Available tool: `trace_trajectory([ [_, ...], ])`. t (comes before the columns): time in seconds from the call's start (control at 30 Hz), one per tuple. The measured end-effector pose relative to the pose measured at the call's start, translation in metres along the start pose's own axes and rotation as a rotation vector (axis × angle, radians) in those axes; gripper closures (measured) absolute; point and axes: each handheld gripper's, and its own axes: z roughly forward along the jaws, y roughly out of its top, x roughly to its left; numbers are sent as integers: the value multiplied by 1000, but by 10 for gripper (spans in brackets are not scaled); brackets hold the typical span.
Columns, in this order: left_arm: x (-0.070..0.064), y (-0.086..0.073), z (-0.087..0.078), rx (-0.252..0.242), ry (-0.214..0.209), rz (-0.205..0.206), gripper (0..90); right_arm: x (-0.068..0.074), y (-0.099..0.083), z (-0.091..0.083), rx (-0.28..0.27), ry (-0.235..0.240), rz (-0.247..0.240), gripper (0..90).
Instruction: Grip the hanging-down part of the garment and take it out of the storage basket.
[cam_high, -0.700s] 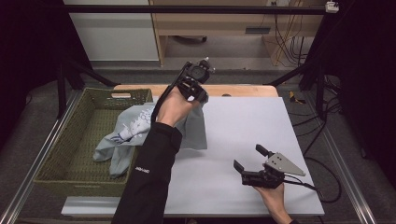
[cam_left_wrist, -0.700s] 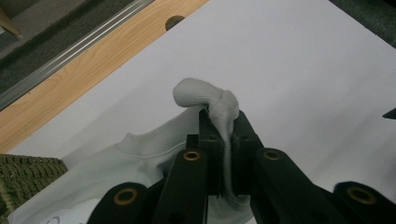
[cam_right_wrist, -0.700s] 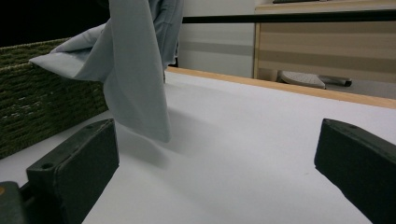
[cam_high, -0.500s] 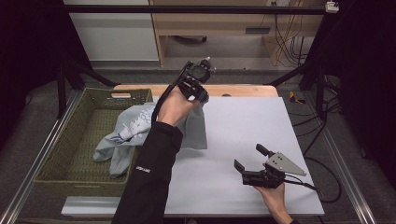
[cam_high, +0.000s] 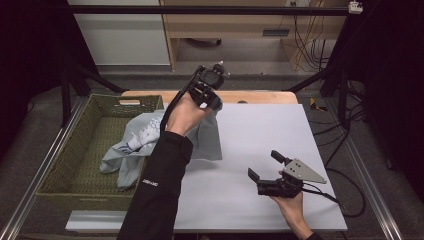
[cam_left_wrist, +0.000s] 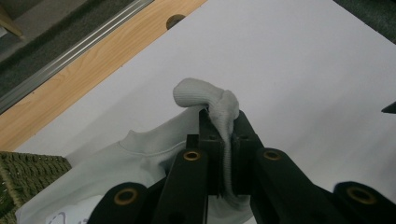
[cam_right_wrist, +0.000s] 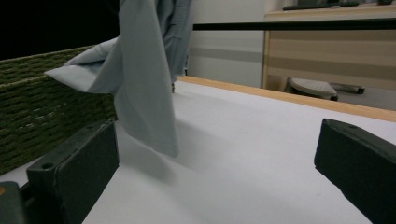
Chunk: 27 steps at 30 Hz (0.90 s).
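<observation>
Left hand-held gripper (cam_left_wrist: 224, 154) pinches grey shirt (cam_high: 145, 135), forearm hiding its middle.

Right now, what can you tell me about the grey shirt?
The shirt is pale grey, soft knit cloth with a printed design on one part. The left gripper is shut on a ribbed fold of it and holds it up, so one end hangs above the white table while the rest trails over the rim into the green woven basket.

A lab or test workspace: a white table (cam_high: 280, 135) boxed in by a black metal frame (cam_high: 210, 10), dark curtains at the sides, loose cables (cam_high: 305, 35) hanging by a plain wooden bench (cam_high: 235, 25) behind
</observation>
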Motion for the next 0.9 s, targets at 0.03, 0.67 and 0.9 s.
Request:
trace_trajectory([
  [0.03, 0, 0, 0, 0, 0, 0, 851, 2, 1, 2, 1, 9, -3, 6],
  [0.67, 2, 0, -4, -3, 2, -3, 851, 44, 18, 49, 7, 104, -20, 12],
  [0.9, 3, 0, -3, 2, 2, 1, 851, 55, 18, 65, 23, 129, -32, 24],
])
